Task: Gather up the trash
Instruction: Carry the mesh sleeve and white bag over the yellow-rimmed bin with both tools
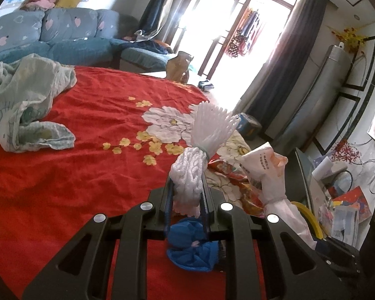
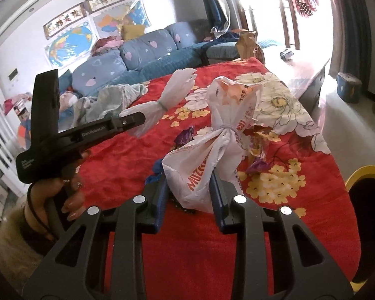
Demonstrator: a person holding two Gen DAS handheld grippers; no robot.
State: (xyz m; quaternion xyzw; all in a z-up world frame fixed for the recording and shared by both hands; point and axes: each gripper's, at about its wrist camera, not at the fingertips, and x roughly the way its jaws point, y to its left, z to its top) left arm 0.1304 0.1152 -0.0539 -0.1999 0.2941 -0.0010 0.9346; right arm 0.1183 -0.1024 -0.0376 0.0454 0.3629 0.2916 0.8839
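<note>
The left hand-held gripper (image 1: 187,195) is clamped on a tied white foam net (image 1: 200,145). The right hand-held gripper (image 2: 190,190) grips a tied white plastic bag (image 2: 212,150), its jaws only partly apart.

Blue sofa (image 1: 70,37) with heart-print cushions at upper left; blown-out glass doors (image 1: 227,25) and dark curtains (image 1: 282,70) at upper right. World map (image 2: 70,45) on the white wall, upper left. Pale floor (image 2: 357,120) at right.

A red floral cloth (image 1: 92,150) covered the surface, with large white and small yellow flowers printed toward the right of the left wrist view. A crumpled pale blue-green garment (image 1: 25,100) lay on it at the left. Purple and orange wrappers (image 2: 256,150) and a crumpled blue scrap (image 1: 192,247) also lay on it.
</note>
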